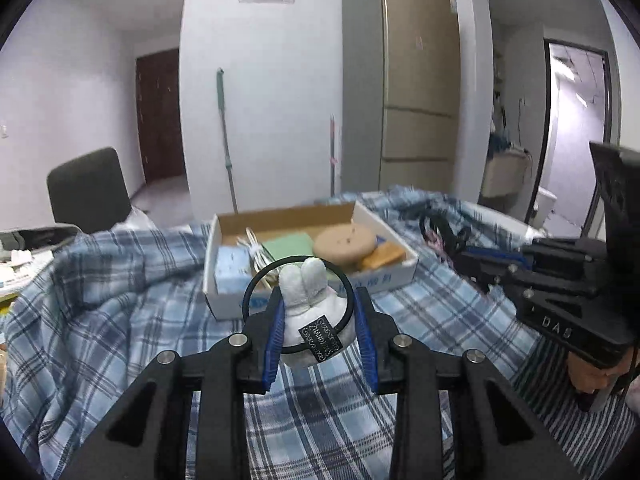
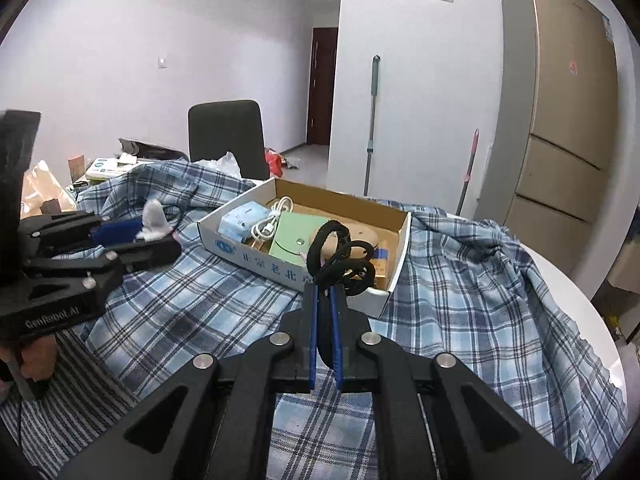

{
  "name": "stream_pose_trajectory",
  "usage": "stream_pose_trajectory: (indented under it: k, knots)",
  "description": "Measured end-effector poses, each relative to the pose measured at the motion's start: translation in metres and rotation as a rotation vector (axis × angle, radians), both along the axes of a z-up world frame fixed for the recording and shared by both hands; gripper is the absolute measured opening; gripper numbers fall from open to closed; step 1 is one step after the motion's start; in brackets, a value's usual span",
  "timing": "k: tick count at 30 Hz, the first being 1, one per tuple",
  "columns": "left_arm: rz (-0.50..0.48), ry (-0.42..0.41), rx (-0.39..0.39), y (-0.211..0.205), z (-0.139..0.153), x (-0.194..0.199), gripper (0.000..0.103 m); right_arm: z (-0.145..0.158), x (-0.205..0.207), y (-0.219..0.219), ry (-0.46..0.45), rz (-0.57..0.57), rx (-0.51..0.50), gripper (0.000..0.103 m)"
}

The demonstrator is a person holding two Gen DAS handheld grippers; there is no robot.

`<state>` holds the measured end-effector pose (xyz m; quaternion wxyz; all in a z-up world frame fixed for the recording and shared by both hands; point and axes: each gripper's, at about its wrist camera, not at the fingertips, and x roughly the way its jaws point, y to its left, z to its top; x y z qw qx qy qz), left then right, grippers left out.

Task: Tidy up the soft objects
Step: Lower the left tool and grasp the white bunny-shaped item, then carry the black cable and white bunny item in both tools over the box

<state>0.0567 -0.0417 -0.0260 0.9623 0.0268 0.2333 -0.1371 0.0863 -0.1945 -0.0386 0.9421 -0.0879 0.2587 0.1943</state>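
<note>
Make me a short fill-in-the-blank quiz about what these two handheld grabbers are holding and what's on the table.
The left gripper holds a white plush ____ with a black hair tie.
The right gripper pinches a bundle of ____ hair ties.
The cardboard box sits on a ____ checked cloth.

Missing words: bunny; black; blue

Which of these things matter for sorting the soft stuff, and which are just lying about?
Job: white plush rabbit in left gripper; black hair ties in right gripper; cardboard box.
Lying about: mop, chair, fridge.
</note>
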Motion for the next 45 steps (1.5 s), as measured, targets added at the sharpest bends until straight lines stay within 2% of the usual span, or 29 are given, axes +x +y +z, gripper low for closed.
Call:
stream_pose_trajectory:
  k: [1, 4, 7, 10, 13, 16, 19, 24, 28, 31, 34, 38, 45]
  knots:
    - [0.017, -0.010, 0.003, 0.000, 0.005, -0.002, 0.035, 0.001, -0.001, 0.000, -0.008, -0.002, 0.003, 0.006]
    - [0.018, -0.034, -0.070, 0.005, 0.023, -0.010, 0.035, 0.010, -0.006, -0.003, -0.043, -0.014, 0.030, 0.006]
    - [0.026, -0.082, -0.096, 0.006, 0.046, -0.020, 0.035, 0.025, -0.011, -0.006, -0.092, -0.031, 0.058, 0.006]
    - [-0.006, -0.111, -0.123, 0.005, 0.075, -0.021, 0.035, 0.046, -0.013, -0.003, -0.139, -0.028, 0.070, 0.006]
    - [0.018, -0.164, -0.105, 0.002, 0.097, -0.016, 0.035, 0.070, -0.007, 0.005, -0.177, -0.020, 0.068, 0.006]
    - [0.048, -0.231, -0.080, -0.002, 0.120, -0.007, 0.035, 0.092, 0.011, 0.014, -0.181, -0.020, 0.090, 0.006]
    - [0.076, -0.244, -0.124, 0.002, 0.139, 0.009, 0.035, 0.108, 0.030, 0.021, -0.185, -0.044, 0.125, 0.006]
    - [0.128, -0.259, -0.118, 0.003, 0.153, 0.048, 0.035, 0.120, 0.066, 0.023, -0.195, -0.087, 0.164, 0.006]
    - [0.153, -0.201, -0.150, 0.010, 0.145, 0.086, 0.035, 0.117, 0.095, 0.028, -0.182, -0.094, 0.151, 0.006]
    - [0.161, -0.161, -0.122, 0.011, 0.133, 0.109, 0.035, 0.108, 0.114, 0.031, -0.160, -0.105, 0.145, 0.006]
    - [0.160, -0.111, -0.096, 0.012, 0.114, 0.133, 0.035, 0.092, 0.130, 0.033, -0.113, -0.113, 0.140, 0.006]
    - [0.162, -0.014, -0.101, 0.020, 0.086, 0.161, 0.035, 0.065, 0.146, 0.035, -0.050, -0.106, 0.117, 0.006]
    - [0.170, 0.097, -0.064, 0.023, 0.050, 0.187, 0.035, 0.027, 0.160, 0.043, 0.036, -0.086, 0.066, 0.006]
